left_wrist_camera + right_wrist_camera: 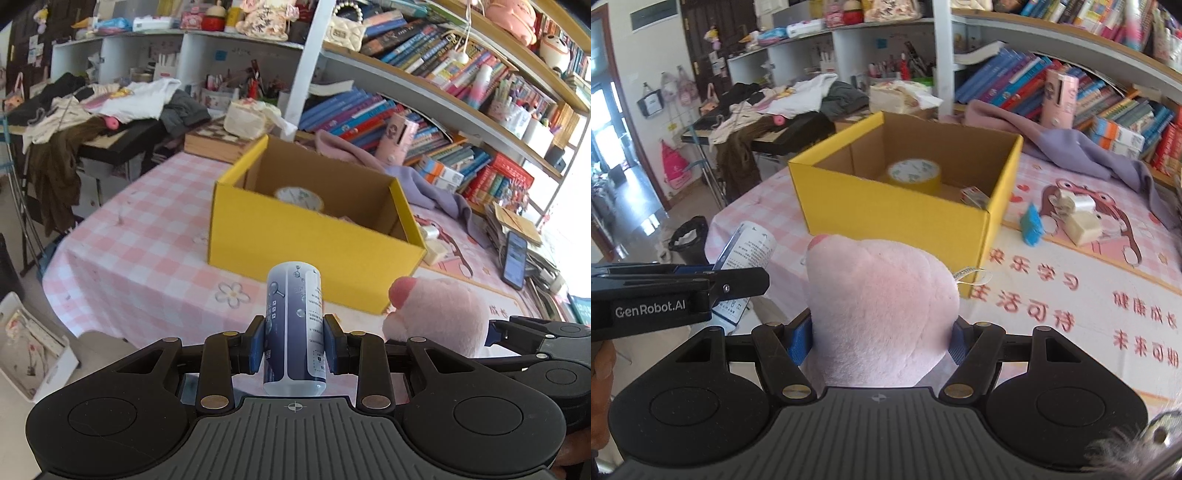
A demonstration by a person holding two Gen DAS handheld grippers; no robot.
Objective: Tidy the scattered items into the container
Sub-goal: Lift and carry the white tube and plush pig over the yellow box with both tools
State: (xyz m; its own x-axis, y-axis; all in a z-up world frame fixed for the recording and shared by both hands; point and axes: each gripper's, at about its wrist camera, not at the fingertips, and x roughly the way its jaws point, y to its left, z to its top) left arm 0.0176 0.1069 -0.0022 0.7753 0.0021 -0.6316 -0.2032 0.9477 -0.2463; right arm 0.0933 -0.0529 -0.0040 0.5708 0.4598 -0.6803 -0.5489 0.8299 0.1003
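In the left wrist view, the left gripper has its fingers clenched on a small white and blue bottle, which stands upright between the blue pads, held above the near edge of the table. The table wears a pink checked cloth. Just beyond the bottle sits the yellow cardboard box, open at the top, with a roll of tape lying flat on its floor. To the right of the bottle, a pink plush toy shows near the box's near right corner, with the right gripper's black arm touching its right side. A phone lies at the far right on a stack of papers, and a lilac cloth is draped behind the box.

In the right wrist view, the right gripper has its fingers grasping the pink plush toy, which bulges up between them and hides part of the yellow cardboard box. Inside the box lie the roll of tape and a small carton at the right wall. The left gripper enters from the left with the bottle. On the table, right of the box, lie a small blue item and pale blocks.
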